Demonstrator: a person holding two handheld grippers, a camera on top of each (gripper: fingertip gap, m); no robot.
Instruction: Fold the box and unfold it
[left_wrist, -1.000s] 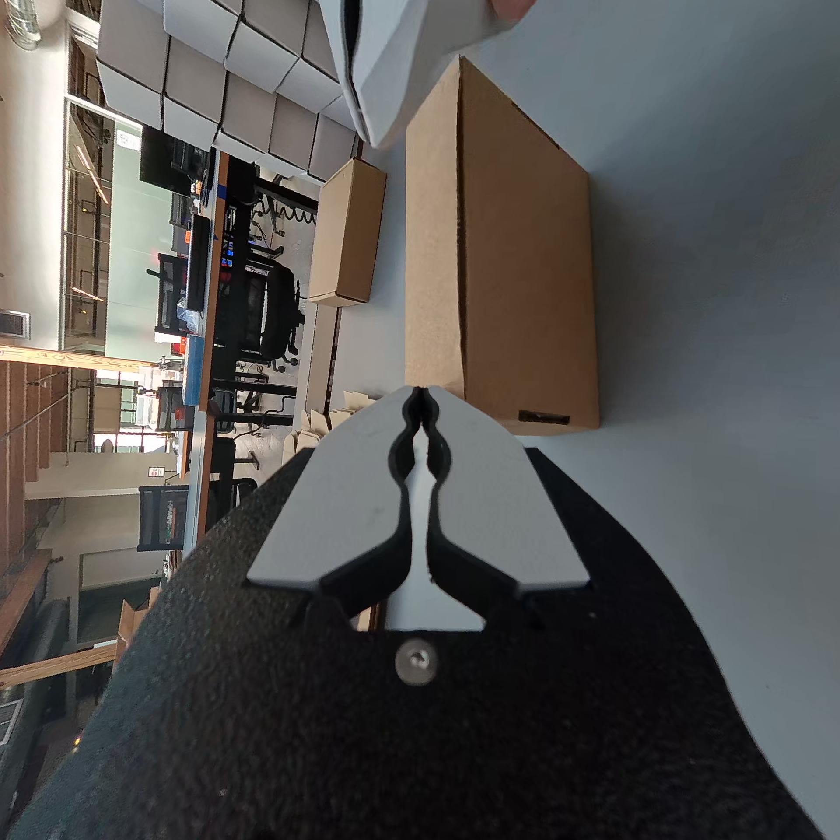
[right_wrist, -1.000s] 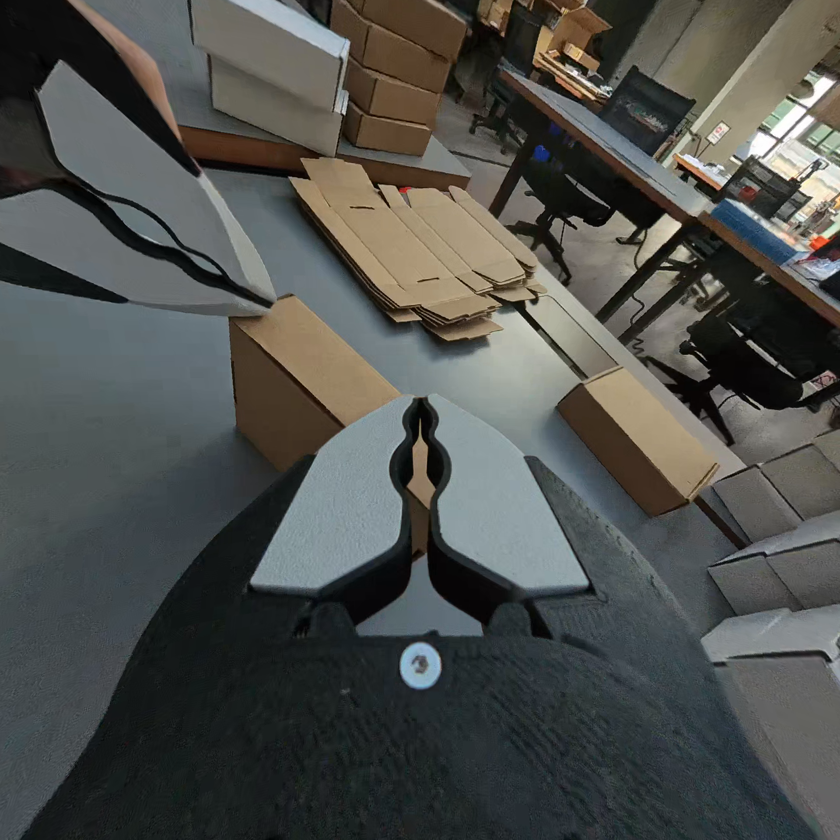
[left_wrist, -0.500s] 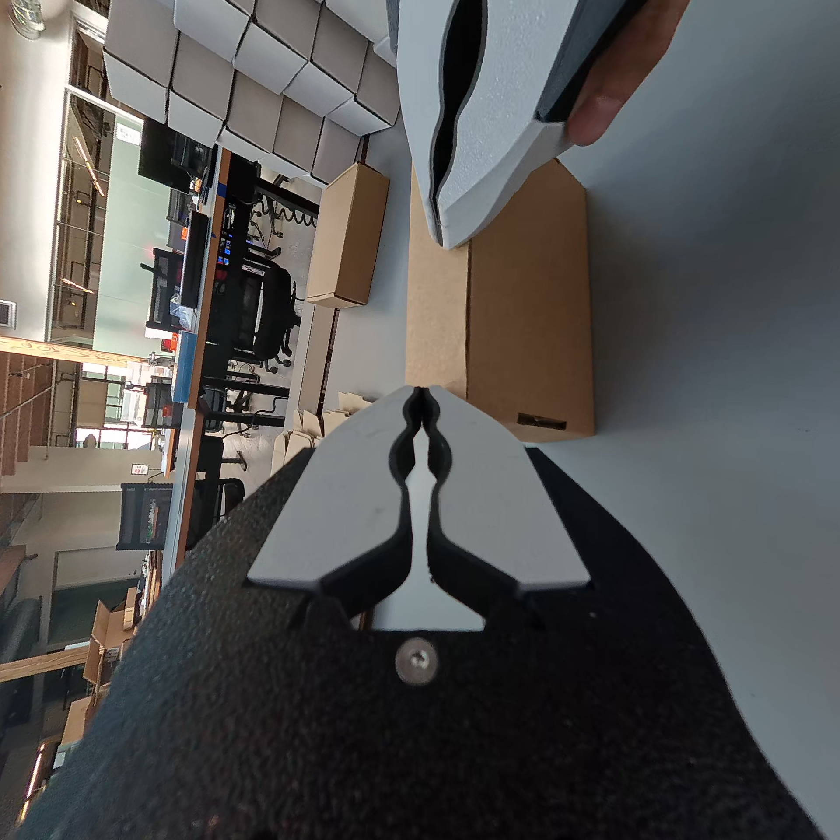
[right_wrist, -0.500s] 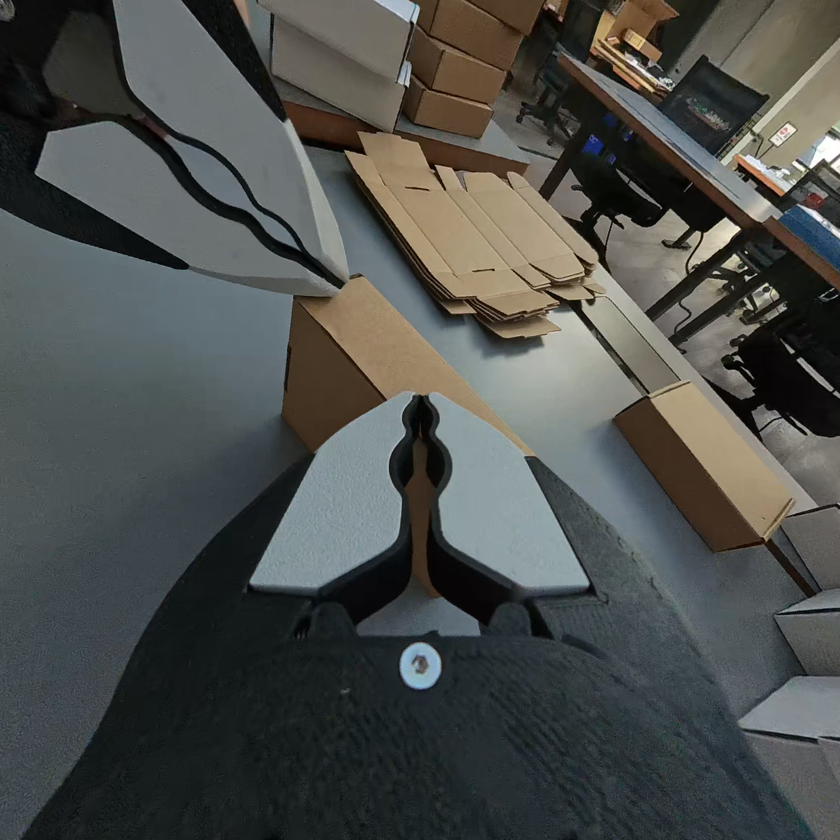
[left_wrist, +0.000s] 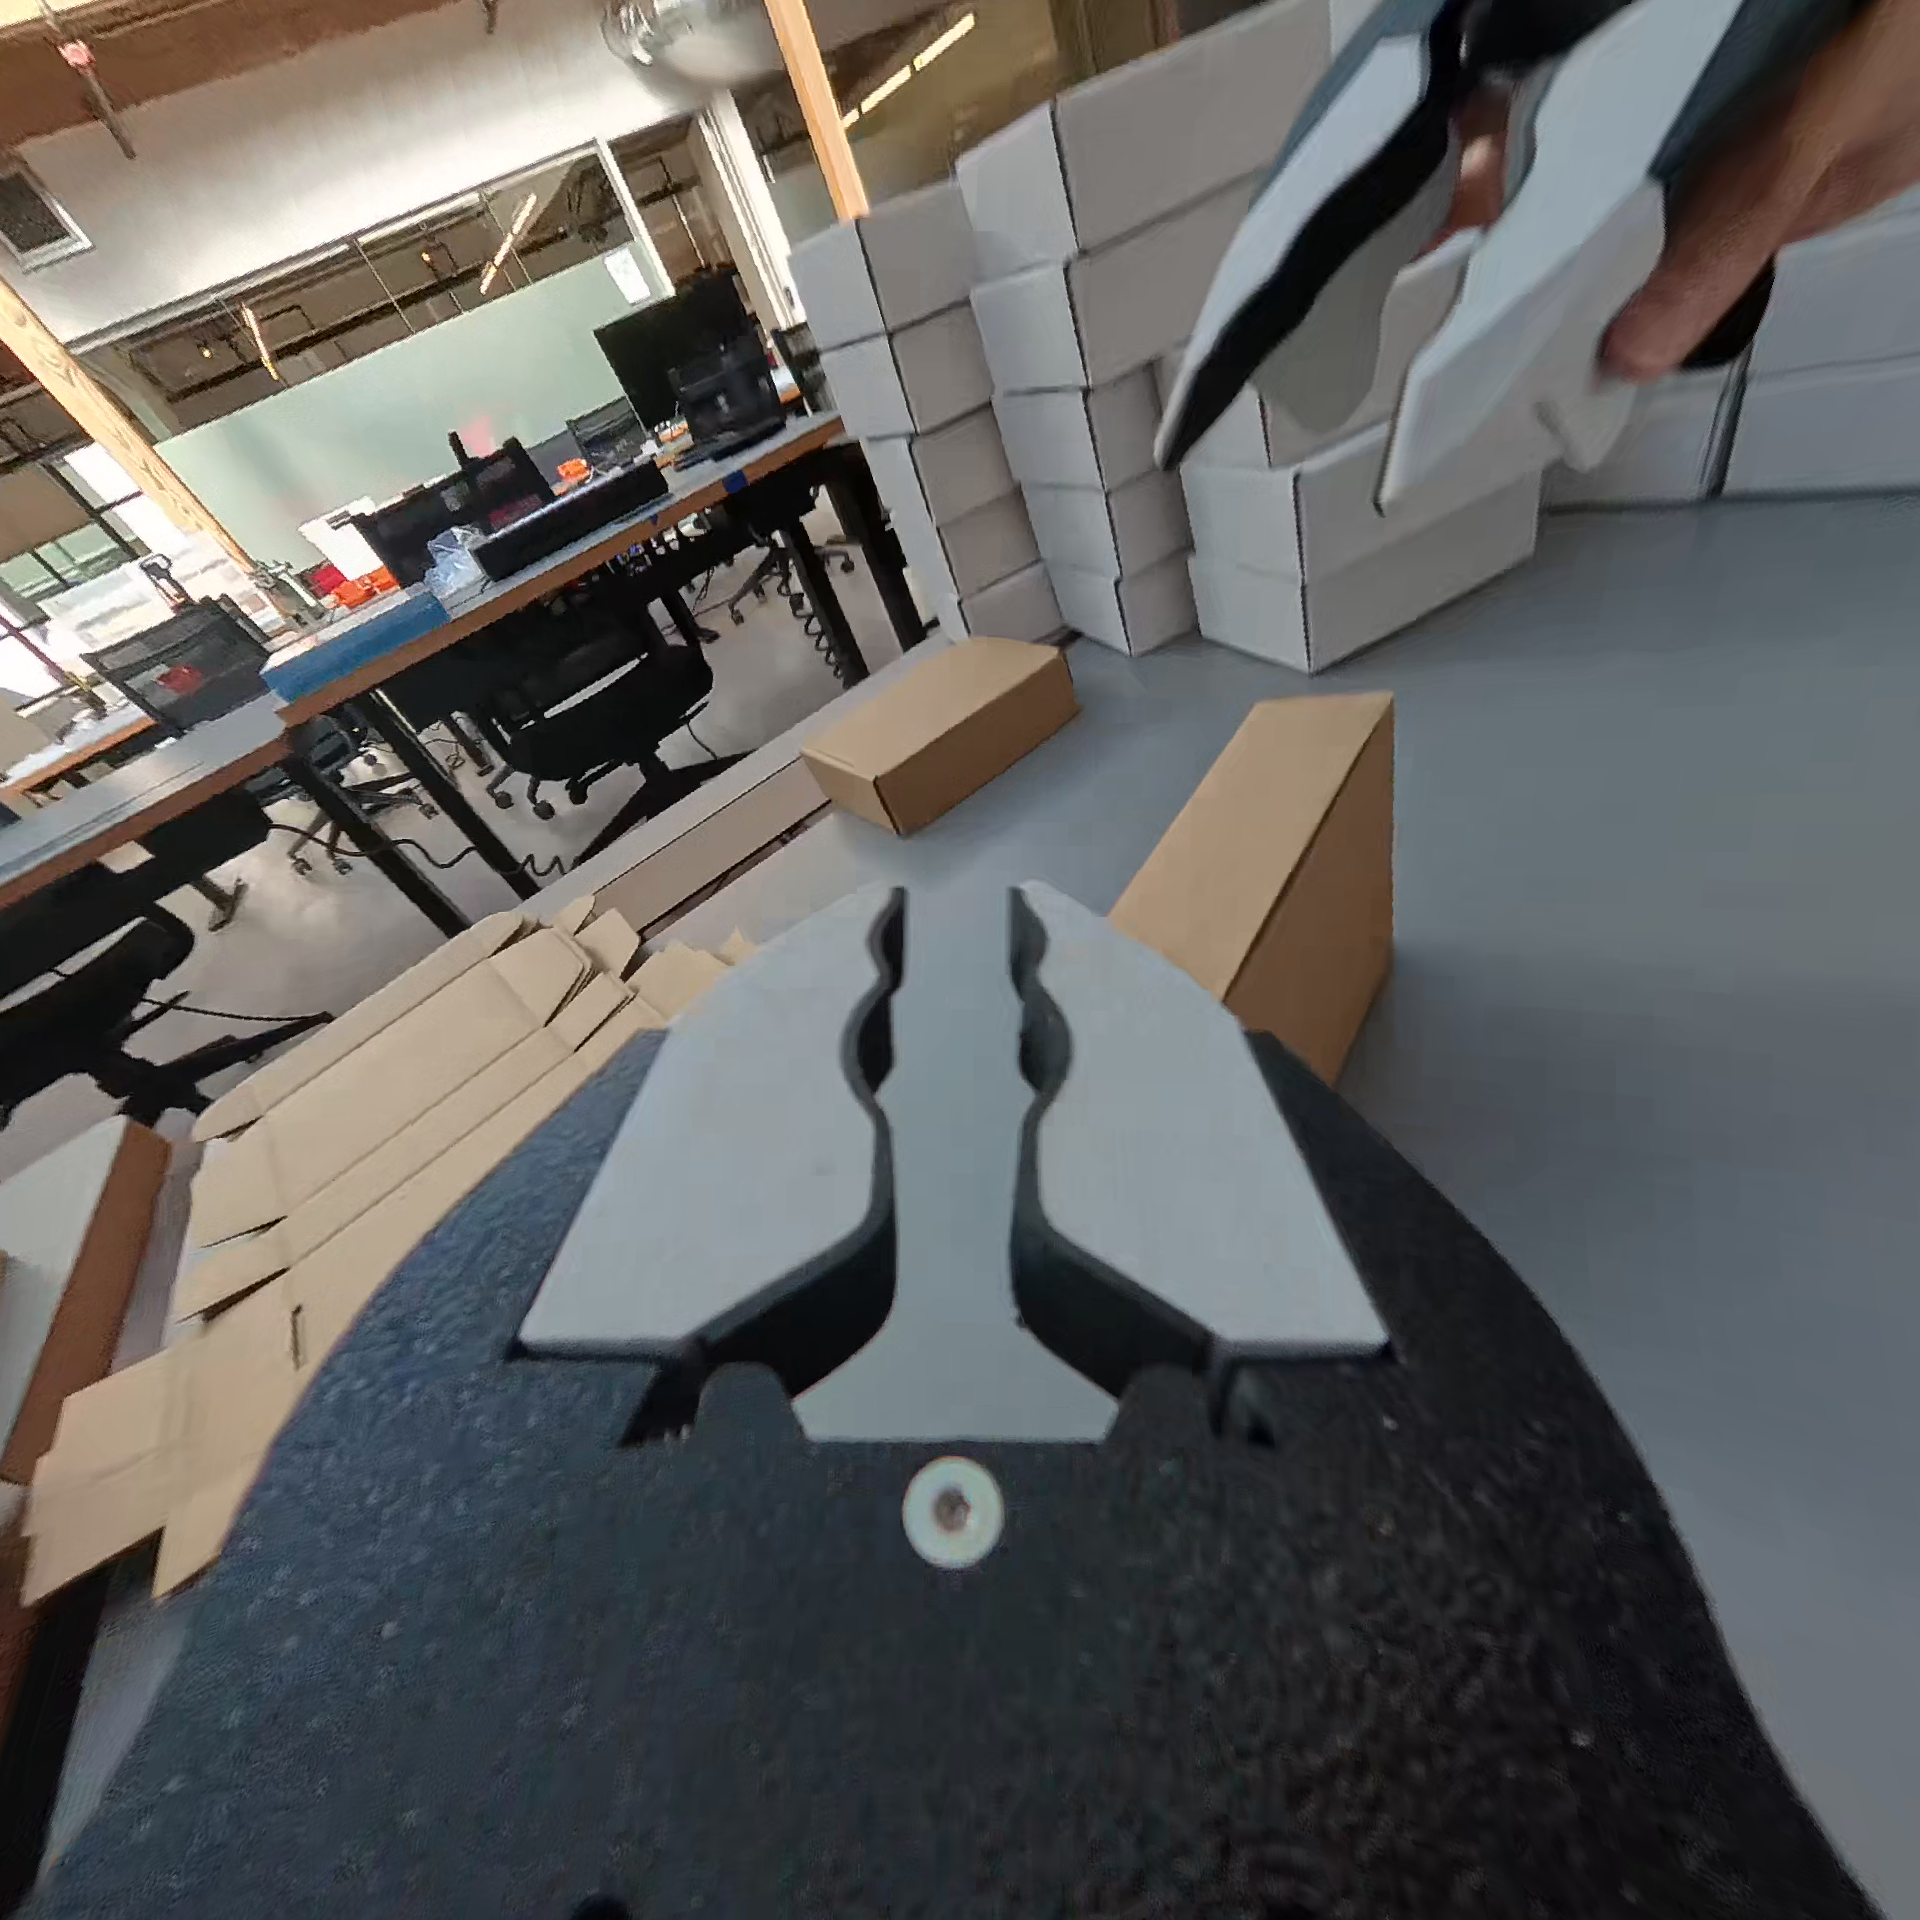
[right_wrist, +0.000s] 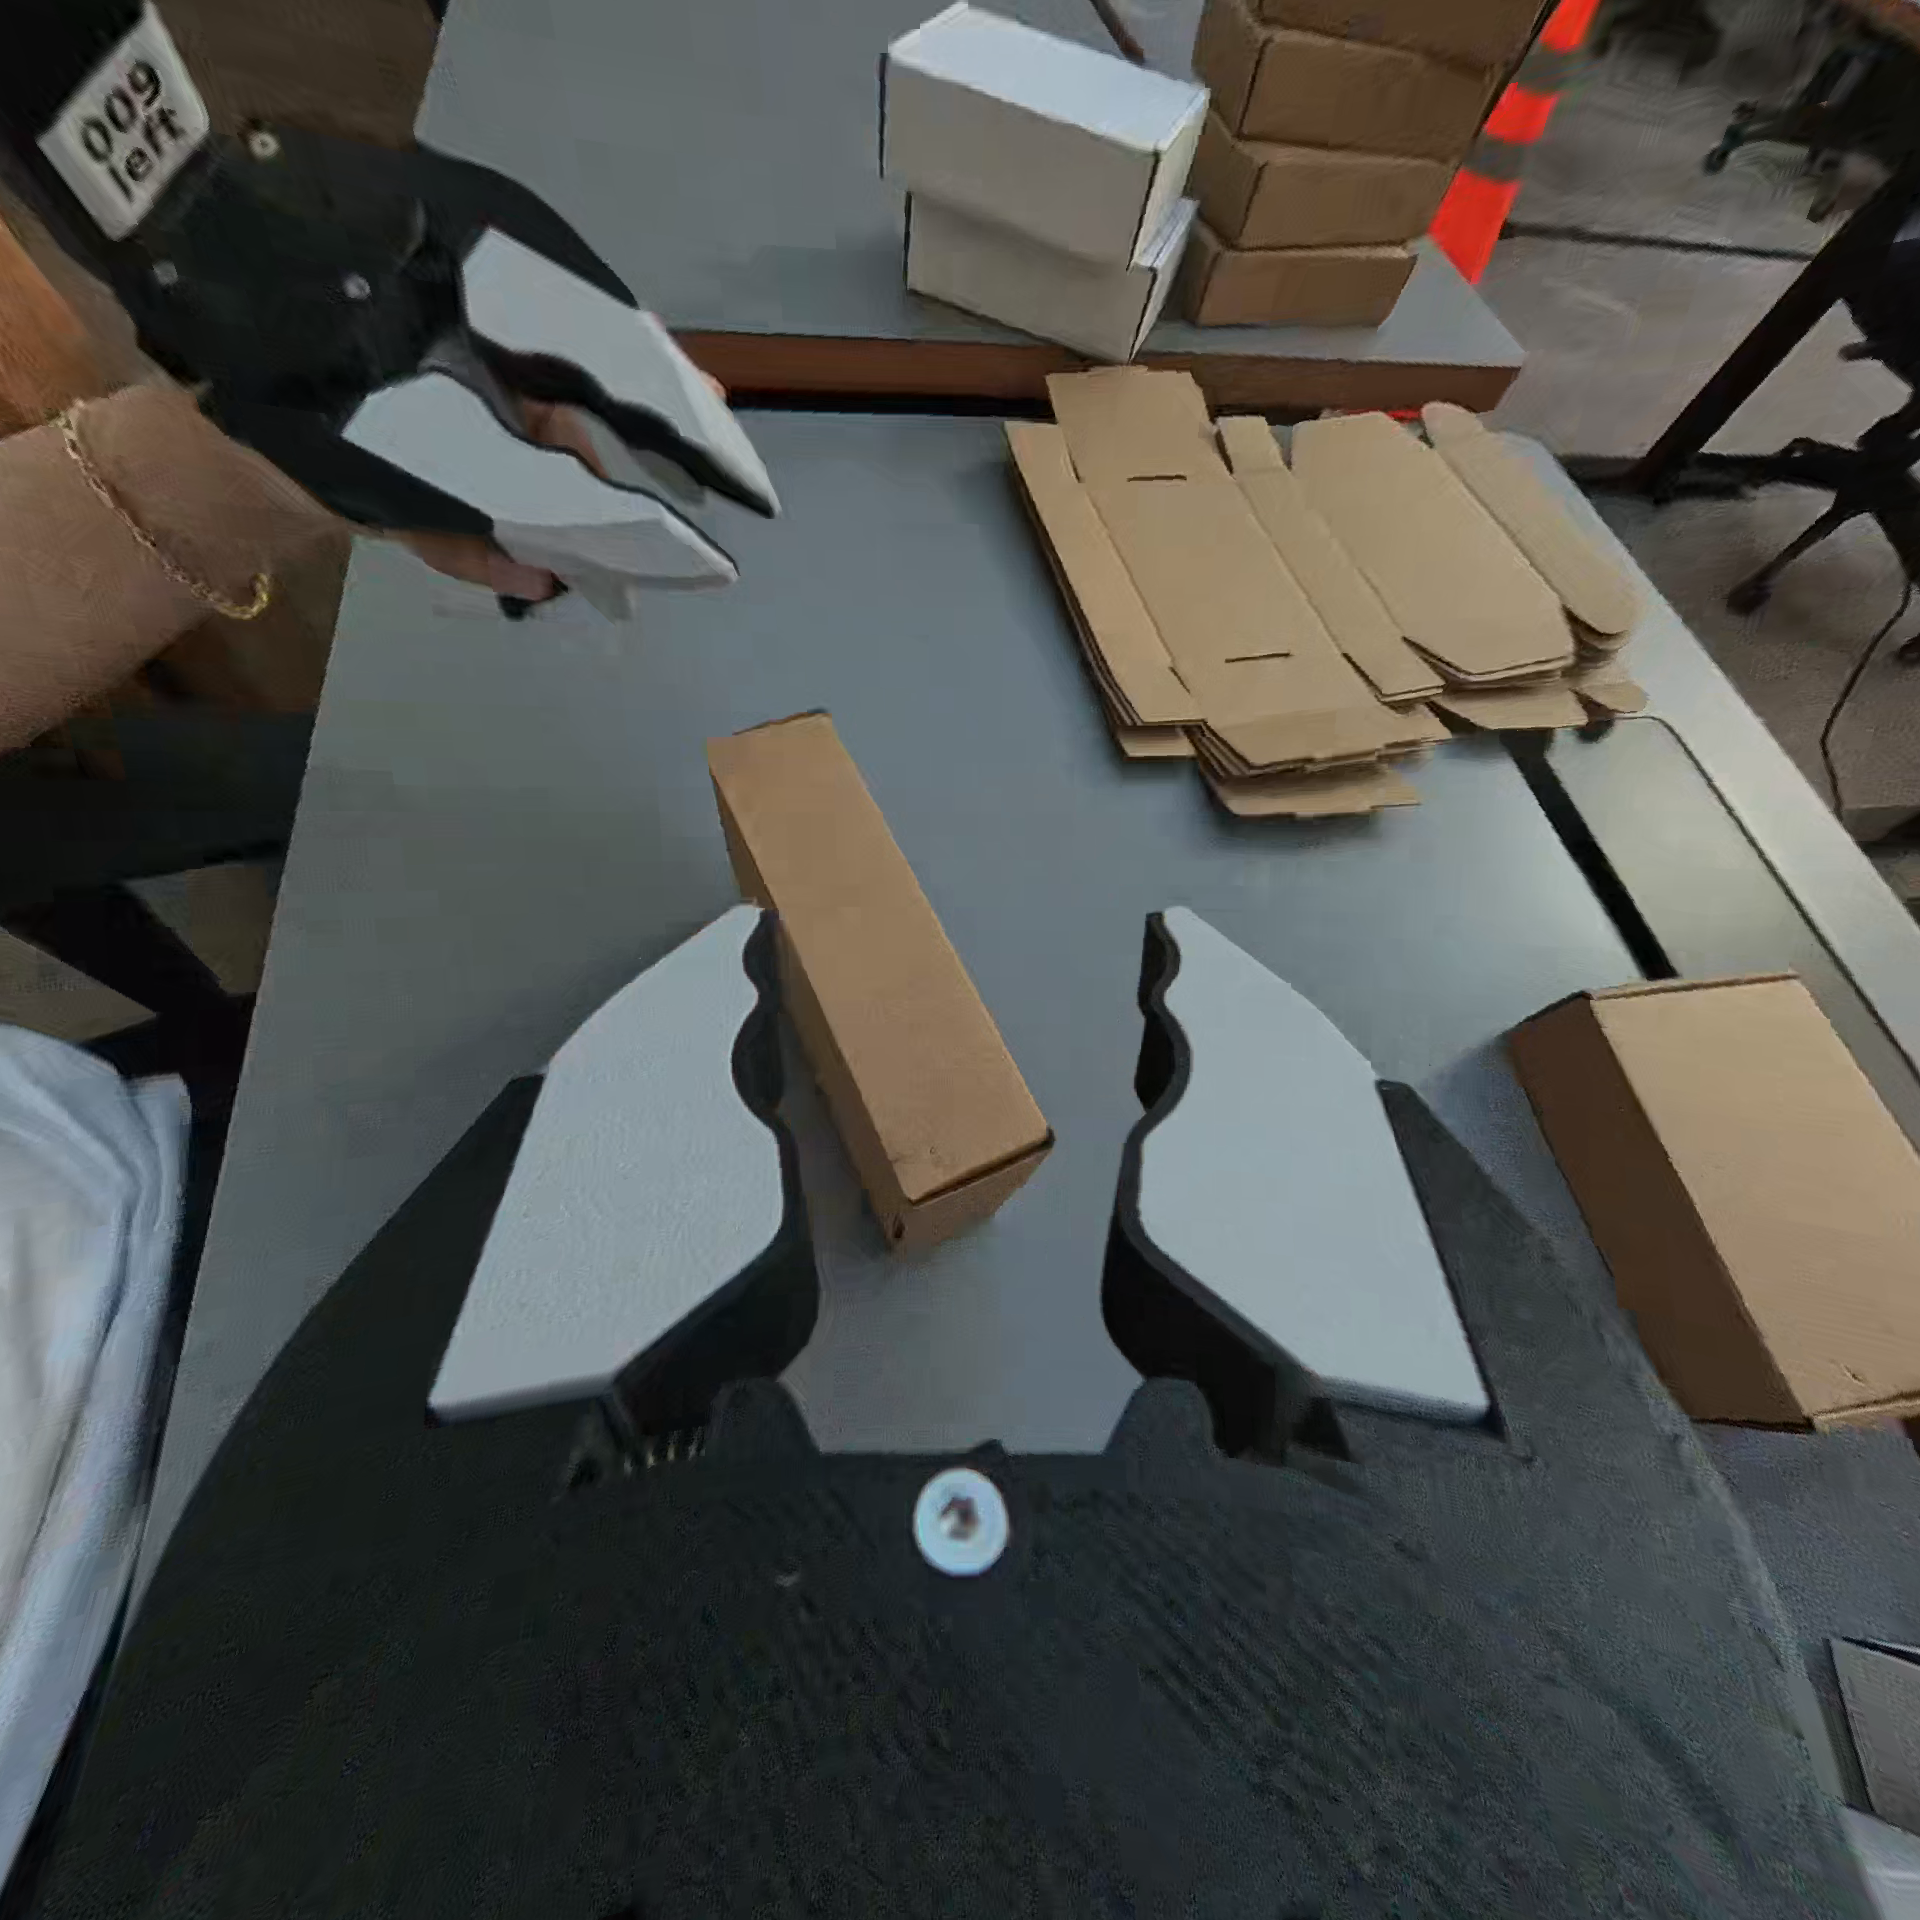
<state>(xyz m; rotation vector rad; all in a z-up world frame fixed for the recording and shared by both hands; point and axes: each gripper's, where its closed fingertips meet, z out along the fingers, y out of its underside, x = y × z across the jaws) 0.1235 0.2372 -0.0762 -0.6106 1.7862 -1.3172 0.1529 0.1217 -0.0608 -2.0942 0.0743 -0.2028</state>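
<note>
Both tools have sprung apart and pulled back since half a second ago, when each was pinched shut with its tips right at the folded brown cardboard box. Now the right tool hovers over the near end of that box with its jaws spread wide and nothing between the pads, and the box lies partly framed between them without touching either, as far as can be told. The left tool is held off to the side, jaws parted by a narrow gap and empty; in the right wrist view it sits well up and away from the box, above the grey tabletop.

The wide spread of the right tool looks like a set-up for straddling the box's width, probably to take hold of it for the unfolding part of the job, while the left tool waits clear of the way.

The box itself is fully assembled: long, narrow, closed on all visible faces, crisp edges, resting flat on the tabletop at a slant. A small tab slot shows at its near end.

A stack of flat brown cardboard blanks lies well apart beyond it, and another closed brown box sits off to the right.
</note>
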